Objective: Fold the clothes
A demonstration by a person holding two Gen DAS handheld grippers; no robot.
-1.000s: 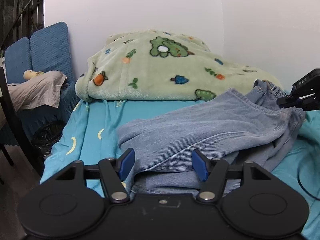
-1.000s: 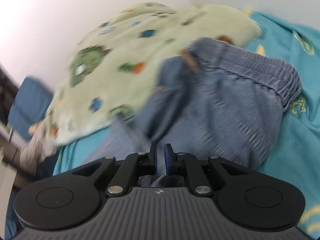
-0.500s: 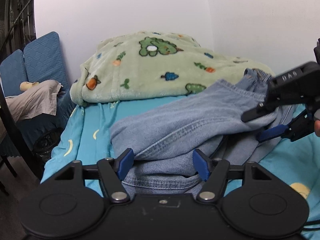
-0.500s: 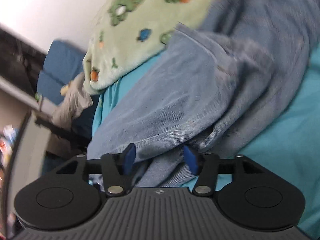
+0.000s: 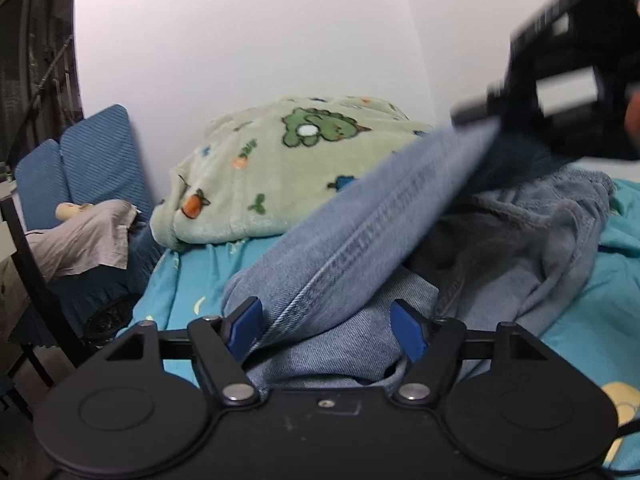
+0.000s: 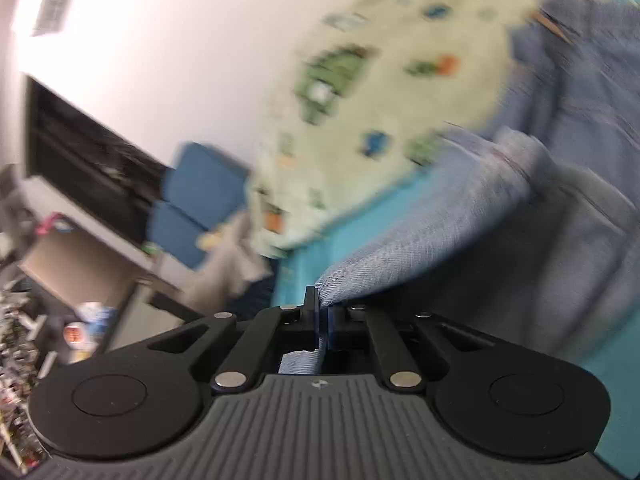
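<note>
The pale blue denim trousers lie crumpled on the turquoise printed bedsheet, in front of the folded green fleece blanket with cartoon animal print.

Right gripper: fingers clenched on a denim edge, which passes between the pads. In the left wrist view this gripper holds one leg raised in a taut ridge above the pile.

Left gripper: jaws opening. A denim fold lies between the blue pads, but they do not press on it, so nothing is held.

Recommended procedure, as judged from the scene:
- Close the left gripper on a hem or seam of the slack lower layer, not on bunched cloth.
- Keep the raised leg under tension so that the seam runs straight before it is laid flat.

Clearances:
- Bare sheet to the right of the trousers offers room for spreading.
- The blanket bounds the far side.
- The bed edge drops away on the left, toward the blue ribbed chair backs.
</note>
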